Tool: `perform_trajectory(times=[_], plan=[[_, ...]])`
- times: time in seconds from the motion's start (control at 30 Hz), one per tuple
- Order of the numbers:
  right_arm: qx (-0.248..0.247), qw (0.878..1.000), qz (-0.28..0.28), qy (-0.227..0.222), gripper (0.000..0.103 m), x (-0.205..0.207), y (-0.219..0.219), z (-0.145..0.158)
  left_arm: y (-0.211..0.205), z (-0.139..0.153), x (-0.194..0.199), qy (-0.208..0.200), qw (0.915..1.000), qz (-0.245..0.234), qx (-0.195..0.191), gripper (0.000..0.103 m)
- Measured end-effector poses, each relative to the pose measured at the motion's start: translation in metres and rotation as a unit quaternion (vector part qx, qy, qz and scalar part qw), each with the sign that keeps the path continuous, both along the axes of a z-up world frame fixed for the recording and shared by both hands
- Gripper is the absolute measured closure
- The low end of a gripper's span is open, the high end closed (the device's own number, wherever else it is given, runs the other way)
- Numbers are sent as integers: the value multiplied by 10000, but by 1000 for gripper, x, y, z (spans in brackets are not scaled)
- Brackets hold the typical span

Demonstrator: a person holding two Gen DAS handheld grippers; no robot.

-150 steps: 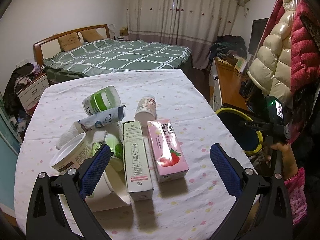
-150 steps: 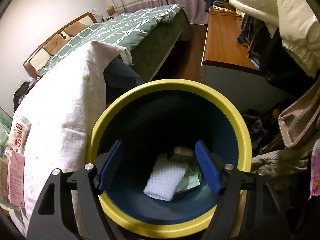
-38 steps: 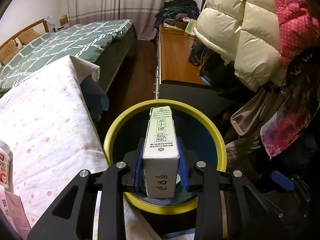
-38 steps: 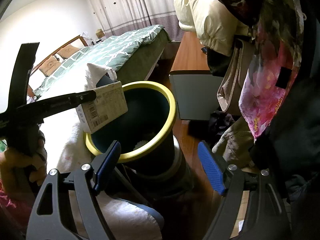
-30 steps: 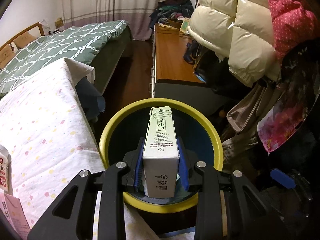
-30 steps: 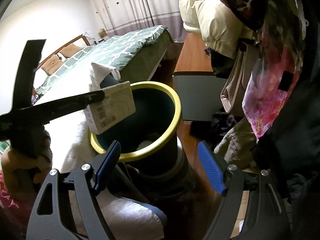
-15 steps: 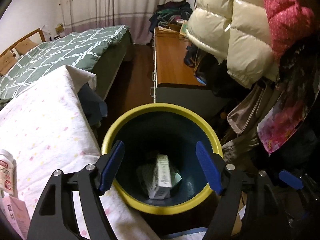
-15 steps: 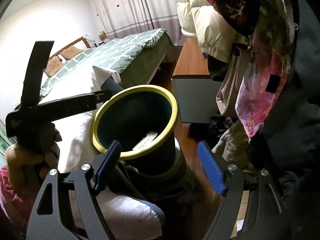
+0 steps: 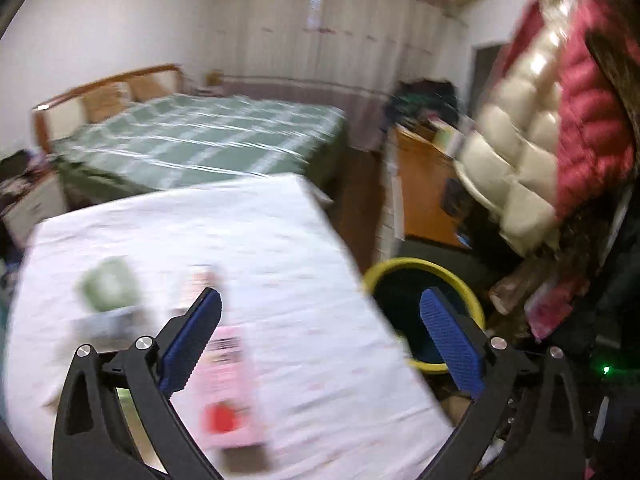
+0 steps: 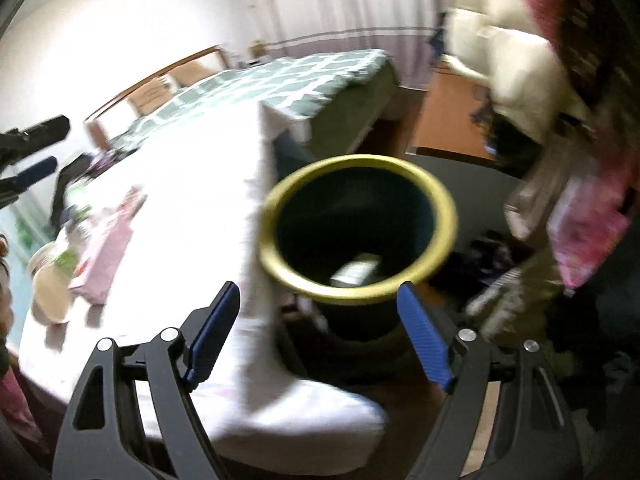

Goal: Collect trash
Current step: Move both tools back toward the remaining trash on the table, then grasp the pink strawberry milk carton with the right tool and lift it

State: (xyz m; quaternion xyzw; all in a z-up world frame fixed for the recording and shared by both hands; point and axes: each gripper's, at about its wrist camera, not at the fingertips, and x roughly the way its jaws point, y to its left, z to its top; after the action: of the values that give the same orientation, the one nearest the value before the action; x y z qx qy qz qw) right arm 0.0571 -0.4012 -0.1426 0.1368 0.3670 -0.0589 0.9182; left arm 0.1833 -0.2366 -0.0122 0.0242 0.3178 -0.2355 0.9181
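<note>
Both views are motion-blurred. My left gripper (image 9: 320,296) hangs over the white dotted tablecloth (image 9: 312,360), its jaws opening wide with nothing between them. Below it lies a pink strawberry carton (image 9: 228,380). A green cup (image 9: 110,290) and a white bottle (image 9: 200,280) sit further left. The yellow-rimmed bin (image 9: 424,268) stands off the table's right edge. My right gripper (image 10: 318,288) is open and empty just in front of the bin (image 10: 360,164). A carton (image 10: 356,270) lies inside it. The left gripper (image 10: 60,144) shows at the far left, above the pink carton (image 10: 108,248) and a beige cup (image 10: 50,284).
A bed with a green checked cover (image 9: 208,136) stands behind the table. A wooden dresser (image 9: 424,184) and hanging padded coats (image 9: 560,120) crowd the right side. Bags and clothes (image 10: 580,240) lie around the bin. A person's sleeve (image 10: 12,408) is at the left edge.
My left gripper opened and the green-and-white carton dropped into the bin. It then swung left and up over the table. My right gripper shifted so the table comes into its view.
</note>
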Motion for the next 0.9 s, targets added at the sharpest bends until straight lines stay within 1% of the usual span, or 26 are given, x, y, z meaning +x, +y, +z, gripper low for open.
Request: perform_trajectory(times=[0.1,0.23,0.37,0.43,0.5,0.6,0.67,0.7,0.77,0.87,0.9], plan=[[82,9985,526,-92,26,17,46,4,63,15,-13,-244,9976,650,-67,5],[146,9931,1135,-253,26,38,109,8,130,21,-27,-419,9909,1272,-132,5],[56,9890,1449,-287,26,55,163,1,178,13,-33,-292,9867,1576,-269,5],[-51,9884,1498,-258,26,64,184,-4,197,9,-35,-231,9852,1671,-311,5],[-148,9879,1535,-153,26,75,203,-11,210,4,-37,-179,9838,1741,-386,5],[-289,9887,1472,32,26,88,217,-22,228,-4,-38,-112,9825,1798,-479,5],[-322,9890,1441,106,26,94,223,-27,235,-8,-39,-78,9825,1790,-503,5],[-382,9892,1408,138,26,97,226,-28,229,-10,-39,-64,9826,1787,-501,5],[-430,9897,1356,179,27,101,227,-31,231,-14,-37,-20,9829,1763,-528,5],[-432,9904,1284,275,34,108,225,-33,225,-19,-33,44,9835,1725,-549,5],[-434,9907,1254,291,40,110,224,-33,224,-20,-33,62,9837,1713,-550,5]])
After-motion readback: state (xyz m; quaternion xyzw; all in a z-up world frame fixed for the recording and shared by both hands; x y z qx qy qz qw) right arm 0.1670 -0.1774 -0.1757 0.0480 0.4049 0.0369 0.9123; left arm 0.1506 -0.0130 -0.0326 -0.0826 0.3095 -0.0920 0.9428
